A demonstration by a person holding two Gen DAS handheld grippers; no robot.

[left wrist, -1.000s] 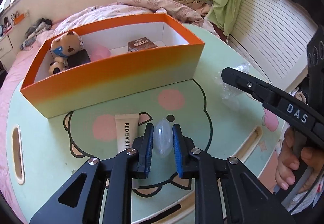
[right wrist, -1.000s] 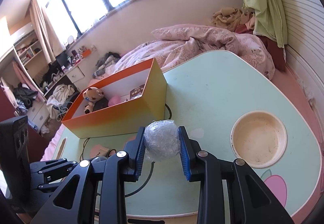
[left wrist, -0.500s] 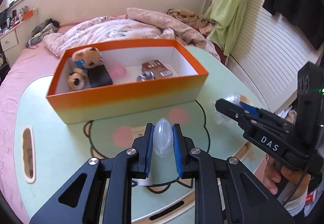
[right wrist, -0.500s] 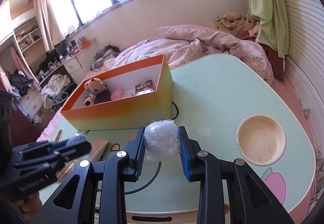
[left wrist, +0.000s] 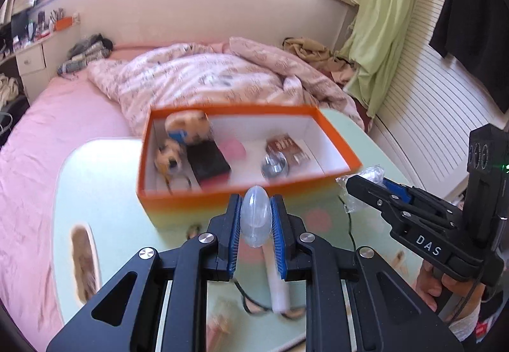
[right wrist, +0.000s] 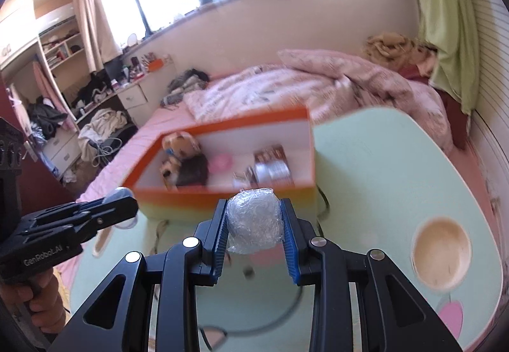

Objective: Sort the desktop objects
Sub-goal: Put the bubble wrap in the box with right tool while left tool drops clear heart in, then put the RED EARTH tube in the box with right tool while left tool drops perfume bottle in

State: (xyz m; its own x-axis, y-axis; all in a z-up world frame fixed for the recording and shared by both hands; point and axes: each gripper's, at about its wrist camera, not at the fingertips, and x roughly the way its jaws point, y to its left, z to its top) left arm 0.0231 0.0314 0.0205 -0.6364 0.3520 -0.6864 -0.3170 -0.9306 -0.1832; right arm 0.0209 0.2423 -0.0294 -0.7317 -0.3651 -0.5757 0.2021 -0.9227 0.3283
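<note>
My left gripper point(left wrist: 254, 221) is shut on a clear plastic egg capsule point(left wrist: 255, 214), held above the table just before the near wall of the orange box point(left wrist: 222, 197). My right gripper point(right wrist: 254, 224) is shut on a ball of crumpled clear plastic wrap point(right wrist: 254, 221), also raised in front of the box point(right wrist: 222, 204). The box holds a teddy bear point(left wrist: 187, 129), a black block point(left wrist: 206, 161), a pink thing point(left wrist: 233, 148), a brown packet point(left wrist: 286, 148) and a shiny round thing point(left wrist: 274, 166). The right gripper also shows in the left wrist view point(left wrist: 366, 183).
The pale green table point(right wrist: 366, 161) has a round cup recess point(right wrist: 440, 251) at the right. A cream tube point(left wrist: 276, 285) lies on the table under my left gripper. A pink bed point(left wrist: 63, 116) with a rumpled quilt lies behind the table. A white slatted wall point(left wrist: 429, 104) is at the right.
Both grippers have risen and moved toward the orange box with their loads. The box interior now shows from higher up, and the view is motion-blurred.
</note>
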